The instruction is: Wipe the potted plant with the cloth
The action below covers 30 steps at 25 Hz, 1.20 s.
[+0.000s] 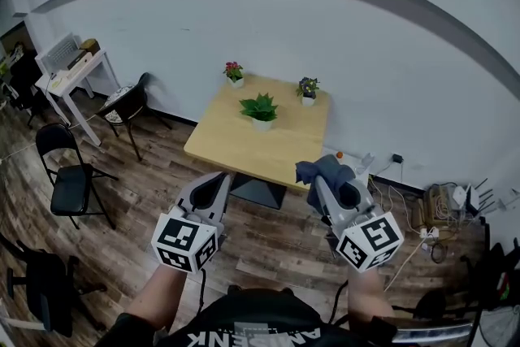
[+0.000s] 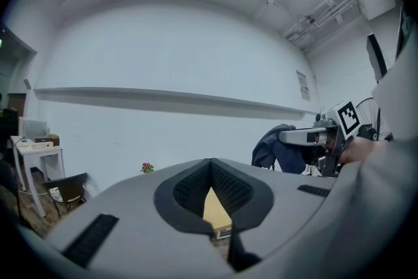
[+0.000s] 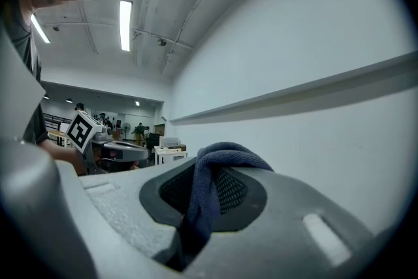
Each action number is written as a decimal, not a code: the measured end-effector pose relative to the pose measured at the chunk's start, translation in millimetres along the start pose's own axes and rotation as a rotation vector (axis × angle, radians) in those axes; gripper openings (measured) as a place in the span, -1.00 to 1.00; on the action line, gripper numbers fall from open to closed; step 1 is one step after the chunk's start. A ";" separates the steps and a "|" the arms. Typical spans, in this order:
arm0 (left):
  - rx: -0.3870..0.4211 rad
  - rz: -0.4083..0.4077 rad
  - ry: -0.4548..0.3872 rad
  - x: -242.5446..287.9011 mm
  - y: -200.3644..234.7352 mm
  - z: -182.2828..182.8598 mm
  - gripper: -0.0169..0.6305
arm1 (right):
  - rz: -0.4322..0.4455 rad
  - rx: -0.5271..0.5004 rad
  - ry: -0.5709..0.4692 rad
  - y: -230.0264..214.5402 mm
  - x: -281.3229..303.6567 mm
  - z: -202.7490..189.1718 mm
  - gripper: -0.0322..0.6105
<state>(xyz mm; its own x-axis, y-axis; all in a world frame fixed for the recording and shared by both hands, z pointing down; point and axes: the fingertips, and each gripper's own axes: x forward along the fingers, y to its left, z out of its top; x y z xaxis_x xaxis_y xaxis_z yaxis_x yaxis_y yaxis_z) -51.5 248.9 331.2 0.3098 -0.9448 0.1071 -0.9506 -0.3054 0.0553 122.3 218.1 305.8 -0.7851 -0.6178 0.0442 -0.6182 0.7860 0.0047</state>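
- Currently the cloth (image 1: 328, 171), dark blue, is clamped between the jaws of the right gripper (image 1: 322, 181); in the right gripper view it is seen bunched over the jaw tips and running down through the gap between the pads
- The jaws of the left gripper (image 1: 220, 179) are pressed together with nothing held; only a sliver of the table top is seen through the notch at their tips in the left gripper view
- Both grippers are held side by side and roughly level over the wooden floor (image 1: 146, 199), short of the near edge of the table (image 1: 244, 146), and are pointed towards it
- The green potted plant (image 1: 261, 110) is stood upright in a white pot near the middle of the table, well apart from the cloth, beyond it and to its left in the head view
- No contact between the cloth and the leaves is seen
- A red-flowered potted plant (image 1: 234, 73) is set at the far left corner of the table and a purple-flowered potted plant (image 1: 308, 89) at the far right corner, both against the white wall (image 1: 366, 53)
- Two dark chairs (image 1: 71, 175) and a white desk (image 1: 77, 73) are placed to the left of the table, and a tangle of cables (image 1: 443, 207) is laid on the floor to its right
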 end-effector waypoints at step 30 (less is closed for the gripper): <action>0.087 0.070 0.093 179.9 110.9 -8.7 -0.94 | 0.091 0.035 0.000 -134.9 169.8 -5.5 -0.76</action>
<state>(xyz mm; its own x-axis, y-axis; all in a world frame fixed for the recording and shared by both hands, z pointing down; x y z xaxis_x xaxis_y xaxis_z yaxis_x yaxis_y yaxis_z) -101.1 46.1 365.2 0.2395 -0.9501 0.1999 -0.9668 -0.2524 -0.0409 72.6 7.3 318.1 -0.8383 -0.5435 0.0424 -0.5449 0.8378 -0.0346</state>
